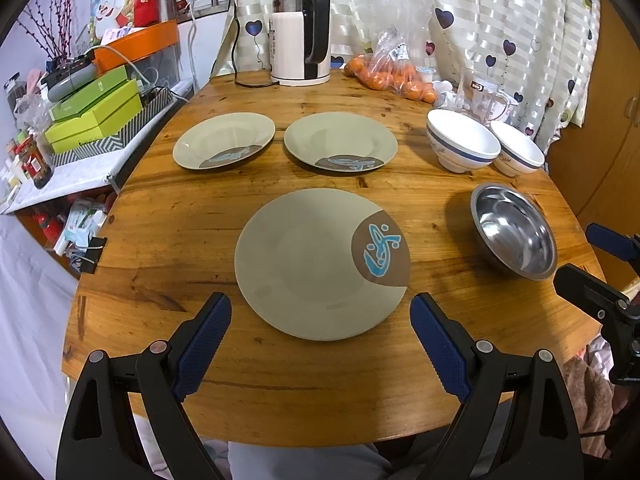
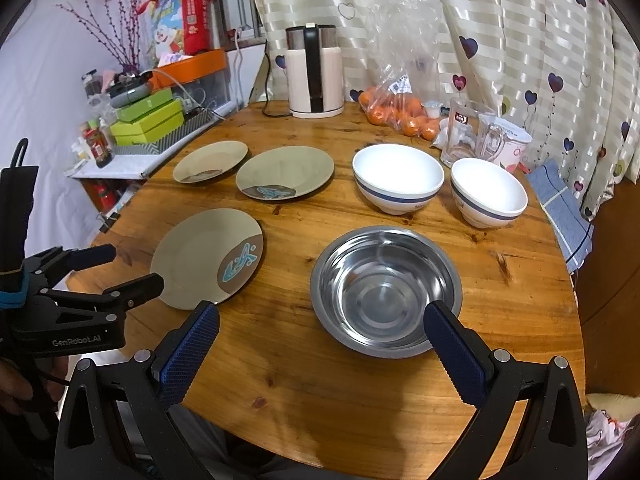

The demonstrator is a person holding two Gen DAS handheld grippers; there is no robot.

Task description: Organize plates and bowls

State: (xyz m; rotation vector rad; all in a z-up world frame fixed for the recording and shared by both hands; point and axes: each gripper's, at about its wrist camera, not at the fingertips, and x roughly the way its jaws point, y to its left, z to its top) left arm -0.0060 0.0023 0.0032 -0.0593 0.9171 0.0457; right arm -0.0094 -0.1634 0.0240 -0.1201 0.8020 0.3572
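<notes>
- Plates first: three beige ones with a brown patch and blue fish mark lie on the round wooden worktop. The nearest plate sits by the front edge; the two far plates lie side by side behind it, close together, though I cannot tell whether their rims touch.
- Bowls to the right: a steel bowl stands empty near the front, and two white bowls with a blue band stand behind it, just beside each other.
- Left claw hangs wide open over the near rim of the nearest plate, one blue pad on either side of it, holding nothing.
- Right claw is likewise spread wide and empty, poised at the front of the steel bowl; its right-hand pad overlaps the bowl's rim in view, but I cannot tell if it touches.
- Farther back stand a kettle, a bag of oranges and glass mugs before a heart-print curtain.
- A folded blue cloth hangs at the worktop's right edge.
</notes>
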